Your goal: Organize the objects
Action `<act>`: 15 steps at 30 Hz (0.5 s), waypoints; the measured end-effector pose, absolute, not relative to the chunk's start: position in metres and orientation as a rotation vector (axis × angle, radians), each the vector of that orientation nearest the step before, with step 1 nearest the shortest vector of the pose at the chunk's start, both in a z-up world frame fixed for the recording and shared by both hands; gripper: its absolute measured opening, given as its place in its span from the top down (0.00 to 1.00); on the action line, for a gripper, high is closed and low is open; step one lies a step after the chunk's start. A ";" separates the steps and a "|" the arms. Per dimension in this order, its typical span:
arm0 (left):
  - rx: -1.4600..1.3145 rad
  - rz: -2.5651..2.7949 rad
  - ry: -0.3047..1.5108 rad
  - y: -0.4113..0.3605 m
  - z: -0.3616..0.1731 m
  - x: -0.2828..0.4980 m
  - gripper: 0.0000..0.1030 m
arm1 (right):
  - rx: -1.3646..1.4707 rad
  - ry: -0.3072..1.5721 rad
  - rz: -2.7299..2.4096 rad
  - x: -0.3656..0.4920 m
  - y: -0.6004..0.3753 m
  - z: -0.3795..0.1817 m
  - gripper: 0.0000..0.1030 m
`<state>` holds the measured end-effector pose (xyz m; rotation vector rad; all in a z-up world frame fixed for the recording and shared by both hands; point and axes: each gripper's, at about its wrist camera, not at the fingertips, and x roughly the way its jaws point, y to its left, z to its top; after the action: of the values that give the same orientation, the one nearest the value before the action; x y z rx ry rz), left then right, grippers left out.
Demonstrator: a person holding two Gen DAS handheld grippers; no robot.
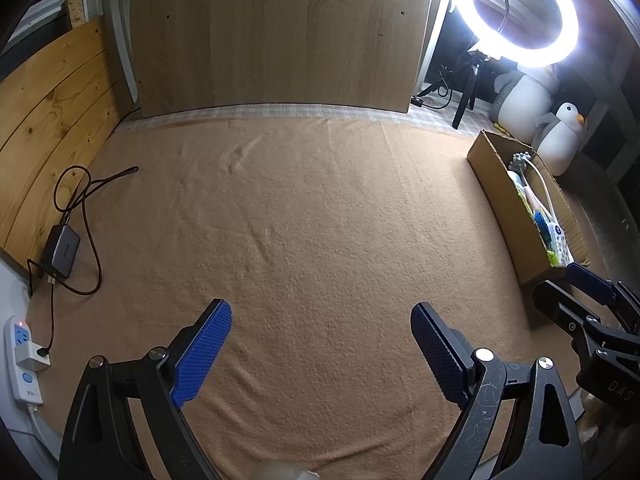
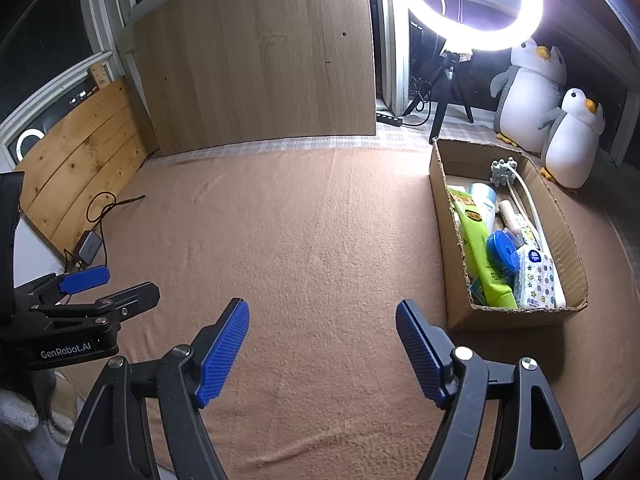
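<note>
Far right on the cloth (image 2: 312, 220), the box (image 2: 568, 272) ran near-to-far, closer to the right gripper (image 2: 322, 350) than the left gripper (image 1: 322, 350), both wide open and empty.

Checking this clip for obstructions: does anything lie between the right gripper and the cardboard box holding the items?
Nothing visible does. The right gripper is open and empty over bare blanket, and the cardboard box sits ahead to its right with only blanket between. The left gripper, also open, is off to the other side.

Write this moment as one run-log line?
left gripper: open, holding nothing | right gripper: open, holding nothing | cardboard box: filled | blanket: bare
</note>
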<state>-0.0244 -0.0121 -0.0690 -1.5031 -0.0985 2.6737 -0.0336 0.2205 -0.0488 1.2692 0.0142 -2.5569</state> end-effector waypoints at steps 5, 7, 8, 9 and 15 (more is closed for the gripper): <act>-1.505 2.677 -0.091 -0.011 -0.070 -0.025 0.09 | 1.276 0.011 -2.562 -0.035 0.223 -0.050 0.29; -1.505 2.680 -0.087 -0.010 -0.070 -0.025 0.09 | 1.276 0.011 -2.564 -0.035 0.223 -0.050 0.29; -1.505 2.680 -0.087 -0.009 -0.070 -0.026 0.09 | 1.276 0.012 -2.563 -0.036 0.224 -0.050 0.29; -1.506 2.680 -0.086 -0.009 -0.070 -0.027 0.09 | 1.276 0.011 -2.564 -0.036 0.223 -0.050 0.29; -1.508 2.677 -0.084 -0.010 -0.071 -0.028 0.09 | 1.284 0.007 -2.558 -0.038 0.223 -0.051 0.29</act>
<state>-0.0281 -0.0102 -0.0709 -1.5081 -0.0842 2.6774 -0.0381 0.2235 -0.0511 1.2837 0.0072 -2.5577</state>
